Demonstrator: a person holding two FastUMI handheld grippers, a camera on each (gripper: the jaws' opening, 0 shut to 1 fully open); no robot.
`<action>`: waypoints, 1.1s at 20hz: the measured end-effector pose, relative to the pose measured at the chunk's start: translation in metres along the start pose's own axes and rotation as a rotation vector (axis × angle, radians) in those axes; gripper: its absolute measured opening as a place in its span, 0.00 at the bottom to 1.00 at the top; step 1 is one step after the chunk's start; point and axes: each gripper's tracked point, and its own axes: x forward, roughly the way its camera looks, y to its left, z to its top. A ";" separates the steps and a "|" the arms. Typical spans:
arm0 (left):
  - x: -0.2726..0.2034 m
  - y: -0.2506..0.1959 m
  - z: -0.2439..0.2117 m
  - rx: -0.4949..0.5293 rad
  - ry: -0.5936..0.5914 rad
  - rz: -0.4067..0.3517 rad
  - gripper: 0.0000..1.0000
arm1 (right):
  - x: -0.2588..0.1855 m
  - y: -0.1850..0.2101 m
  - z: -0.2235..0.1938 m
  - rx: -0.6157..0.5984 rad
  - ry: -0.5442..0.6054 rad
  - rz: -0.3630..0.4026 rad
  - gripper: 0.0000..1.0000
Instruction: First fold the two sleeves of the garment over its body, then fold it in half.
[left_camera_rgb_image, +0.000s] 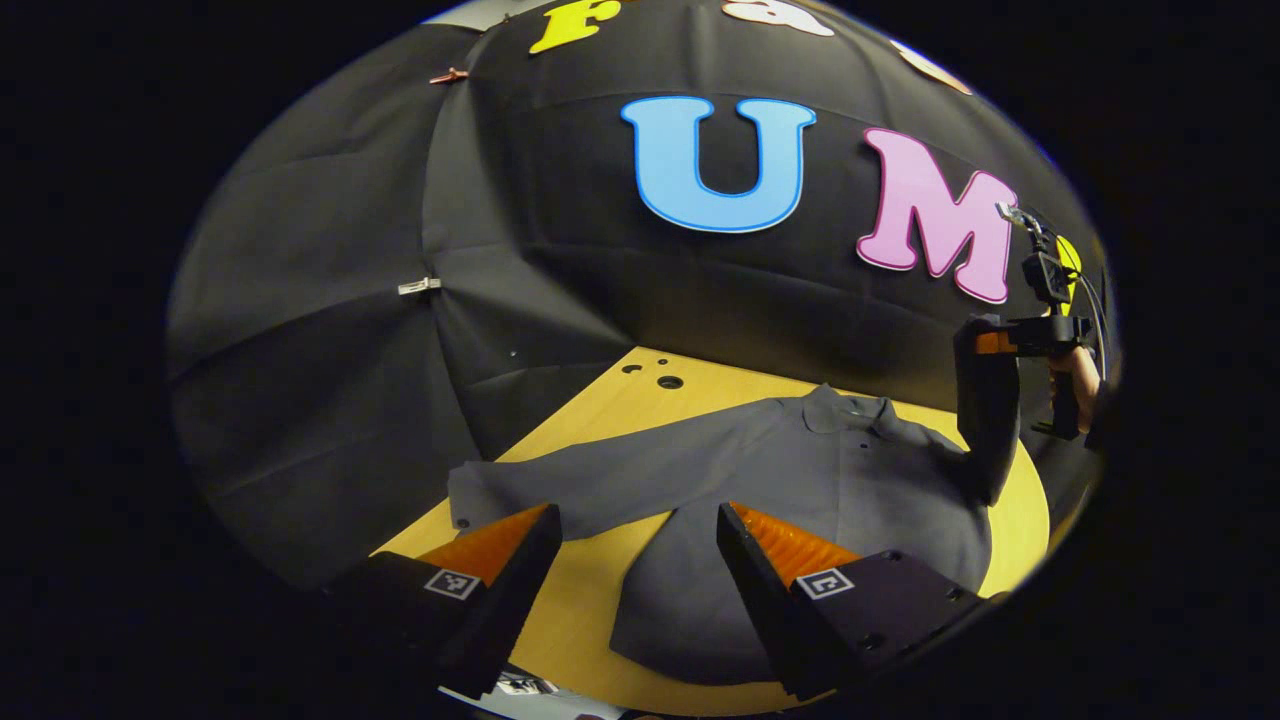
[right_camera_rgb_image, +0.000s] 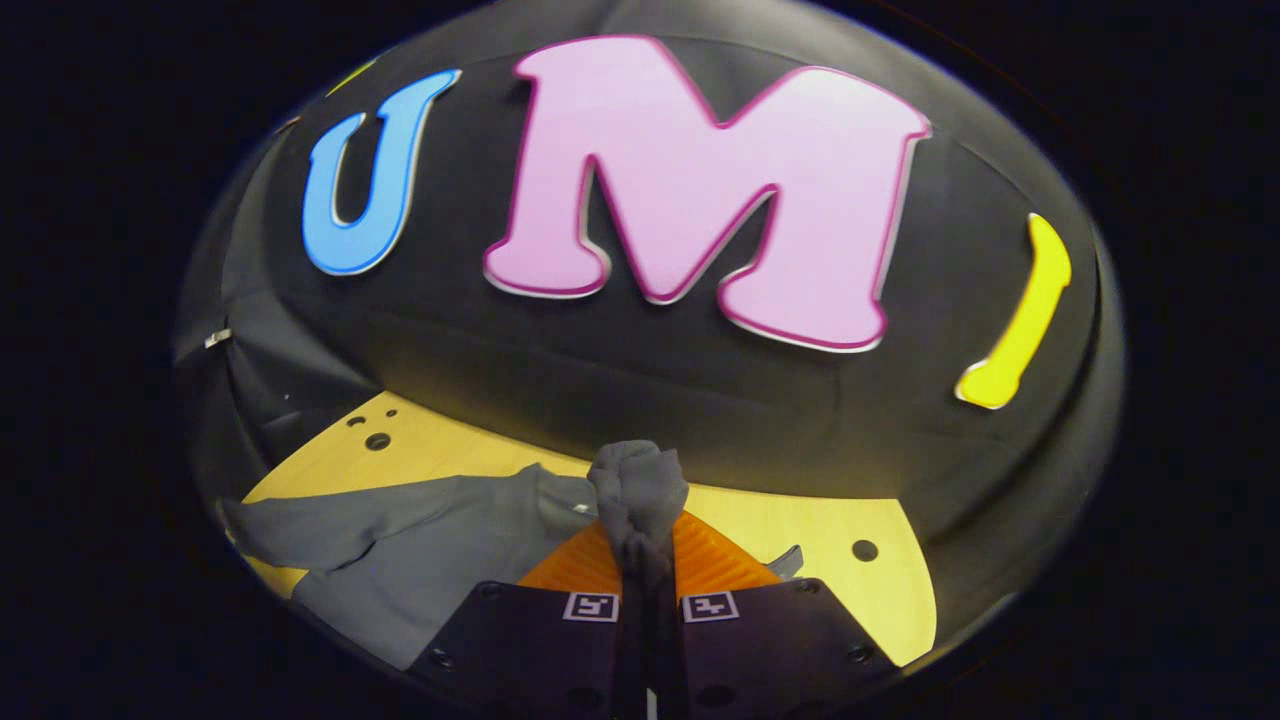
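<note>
A dark grey long-sleeved shirt (left_camera_rgb_image: 820, 470) lies collar-away on a yellow wooden table (left_camera_rgb_image: 590, 600). One sleeve (left_camera_rgb_image: 560, 480) stretches flat to the left. My left gripper (left_camera_rgb_image: 636, 512) hovers open above the shirt's lower left part, holding nothing. At the far right, the other sleeve (left_camera_rgb_image: 985, 420) hangs lifted from my right gripper (left_camera_rgb_image: 985, 338), held by a hand (left_camera_rgb_image: 1075, 375). In the right gripper view, my right gripper (right_camera_rgb_image: 640, 530) is shut on the bunched sleeve end (right_camera_rgb_image: 638, 480), with the shirt body (right_camera_rgb_image: 430, 550) lying below to the left.
The booth's black cloth wall rises right behind the table (right_camera_rgb_image: 800, 520). Small round holes (right_camera_rgb_image: 865, 550) dot the tabletop near its far corners. The table's near edge runs just under my left fingers.
</note>
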 end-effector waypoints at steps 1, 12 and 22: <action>0.001 0.005 -0.002 -0.006 0.005 0.012 0.98 | 0.001 0.017 -0.002 -0.013 0.010 0.027 0.08; -0.004 0.035 -0.015 -0.049 0.034 0.086 0.97 | 0.049 0.235 -0.068 -0.193 0.123 0.311 0.08; -0.003 0.059 -0.032 -0.087 0.067 0.152 0.97 | 0.035 0.328 -0.135 -0.183 0.276 0.483 0.28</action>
